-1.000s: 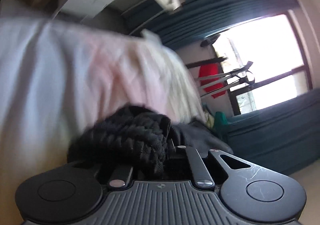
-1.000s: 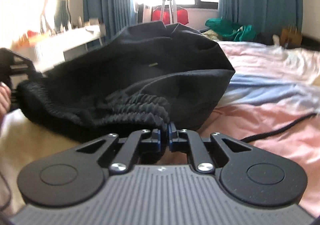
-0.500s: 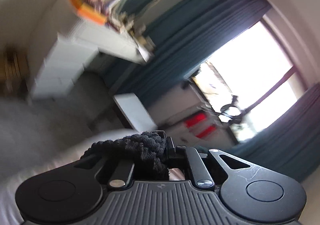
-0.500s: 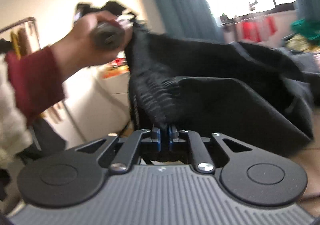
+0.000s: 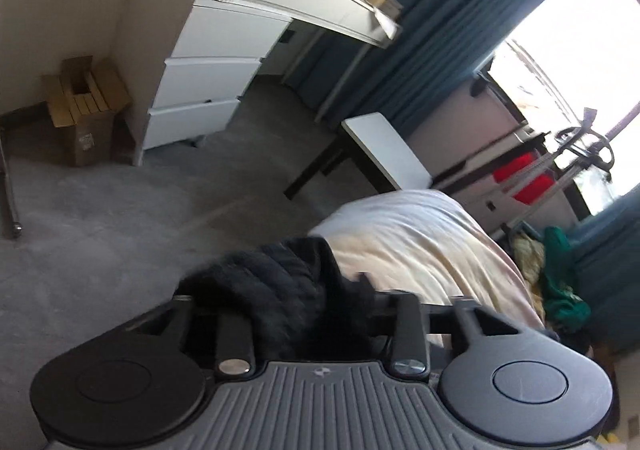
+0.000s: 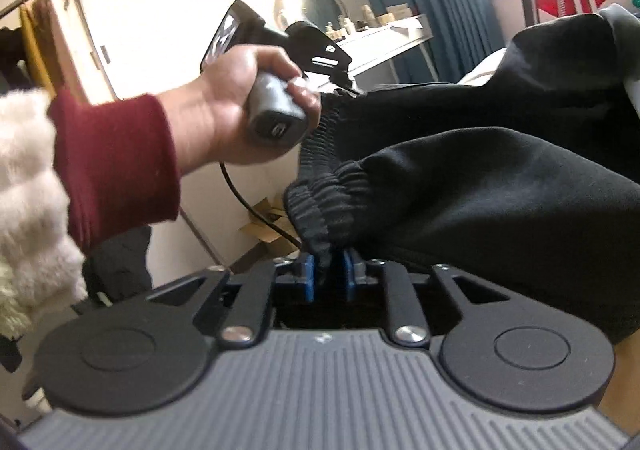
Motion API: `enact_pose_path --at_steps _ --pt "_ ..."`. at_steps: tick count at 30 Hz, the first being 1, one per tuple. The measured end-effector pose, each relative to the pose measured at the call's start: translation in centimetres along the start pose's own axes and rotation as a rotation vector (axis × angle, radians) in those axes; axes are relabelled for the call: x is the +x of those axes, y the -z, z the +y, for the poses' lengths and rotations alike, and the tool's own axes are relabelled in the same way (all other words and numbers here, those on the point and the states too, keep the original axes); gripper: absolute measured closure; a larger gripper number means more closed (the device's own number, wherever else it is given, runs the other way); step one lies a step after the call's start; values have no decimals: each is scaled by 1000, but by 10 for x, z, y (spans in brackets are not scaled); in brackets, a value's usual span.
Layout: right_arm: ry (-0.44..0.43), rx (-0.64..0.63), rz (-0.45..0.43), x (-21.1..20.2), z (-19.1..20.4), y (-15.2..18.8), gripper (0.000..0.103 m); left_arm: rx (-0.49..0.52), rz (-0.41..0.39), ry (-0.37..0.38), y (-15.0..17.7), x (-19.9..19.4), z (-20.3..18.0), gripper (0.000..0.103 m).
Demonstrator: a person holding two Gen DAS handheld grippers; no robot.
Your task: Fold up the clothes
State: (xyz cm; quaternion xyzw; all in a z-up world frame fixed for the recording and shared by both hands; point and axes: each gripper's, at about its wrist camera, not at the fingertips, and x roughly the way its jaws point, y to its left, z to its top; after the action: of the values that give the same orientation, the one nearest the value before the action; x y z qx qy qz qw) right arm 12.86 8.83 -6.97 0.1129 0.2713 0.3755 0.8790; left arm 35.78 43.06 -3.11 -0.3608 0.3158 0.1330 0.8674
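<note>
Both tongs, left [image 5: 320,302] and right [image 6: 329,276], are opening around the black pants' [image 6: 500,177] waistband, so next comes re-gripping to fold.

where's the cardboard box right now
In the left wrist view the cardboard box stands on the grey floor at far left, in the wall corner beside the white drawers.

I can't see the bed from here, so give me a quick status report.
Left gripper opening, black garment waistband between jaws. Right gripper opening, waistband between blue pads. Garment hangs stretched between them. Nothing in the way.
</note>
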Motion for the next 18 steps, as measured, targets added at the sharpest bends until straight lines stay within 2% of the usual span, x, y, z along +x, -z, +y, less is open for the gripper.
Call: enact_pose_path --at_steps 1,3,5,7,13,18 --pt "-1 -7 2 -5 2 0 76 6 -6 -24 3 -9 6 24" --pt "-2 -22 5 -14 8 2 68 40 -34 -69 20 -36 15 13" --pt "1 -42 8 -22 19 5 35 104 -51 -63 31 -59 15 8" --pt "7 -56 10 -31 28 7 20 160 -62 -69 46 -82 13 6" --pt "57 -86 -17 -88 36 -4 21 260 -89 -29 93 -149 -9 6" --pt "205 -169 -78 -154 10 -27 21 362 -53 15 141 -178 -61 7"
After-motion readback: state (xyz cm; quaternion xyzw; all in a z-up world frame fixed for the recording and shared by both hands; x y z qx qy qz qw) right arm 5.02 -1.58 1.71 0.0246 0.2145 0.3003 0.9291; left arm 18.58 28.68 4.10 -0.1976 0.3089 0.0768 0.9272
